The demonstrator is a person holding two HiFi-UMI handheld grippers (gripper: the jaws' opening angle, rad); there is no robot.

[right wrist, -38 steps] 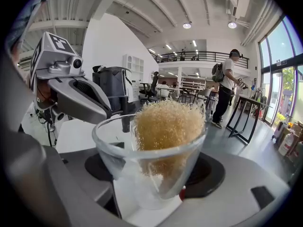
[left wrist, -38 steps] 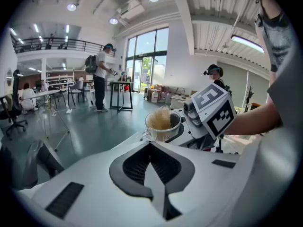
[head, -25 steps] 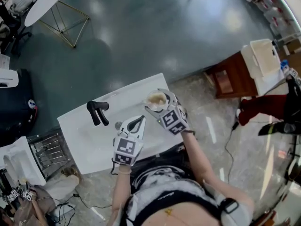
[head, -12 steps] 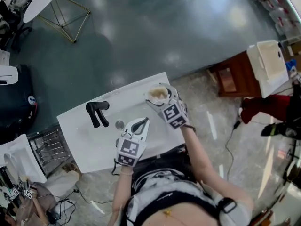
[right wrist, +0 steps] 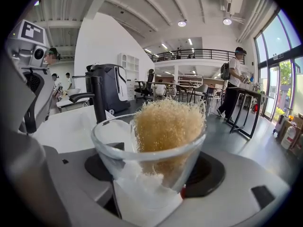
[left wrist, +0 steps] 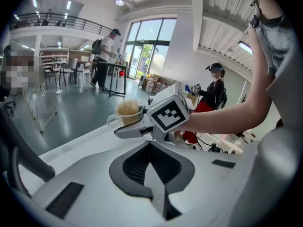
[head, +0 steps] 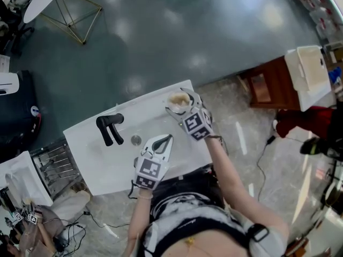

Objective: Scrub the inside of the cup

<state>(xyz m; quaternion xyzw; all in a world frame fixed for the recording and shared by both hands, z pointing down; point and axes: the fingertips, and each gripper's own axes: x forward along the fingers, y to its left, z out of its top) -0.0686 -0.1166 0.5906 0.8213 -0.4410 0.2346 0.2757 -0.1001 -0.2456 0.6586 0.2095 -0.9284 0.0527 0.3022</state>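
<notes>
A clear glass cup [right wrist: 147, 148] sits between the jaws of my right gripper [right wrist: 149, 176], which is shut on it. A tan fibrous scrubber [right wrist: 168, 124] stands inside the cup and sticks out above the rim. In the head view the right gripper [head: 185, 108] holds the cup [head: 177, 99] over the far right part of the white sink counter [head: 102, 162]. My left gripper [head: 163, 140] hovers nearer the front edge, shut and empty. The left gripper view has its jaws [left wrist: 151, 144] closed together, with the cup [left wrist: 128, 113] beyond them.
A black faucet [head: 109, 127] and a round drain [head: 136, 140] lie to the left of the grippers. A wire rack [head: 53, 170] stands left of the counter and a wooden cabinet [head: 267, 90] to the right. People stand in the background hall.
The right gripper with the cup has drifted a little toward the counter's far edge. The left gripper has shifted slightly to the right. Both grips are unchanged.
</notes>
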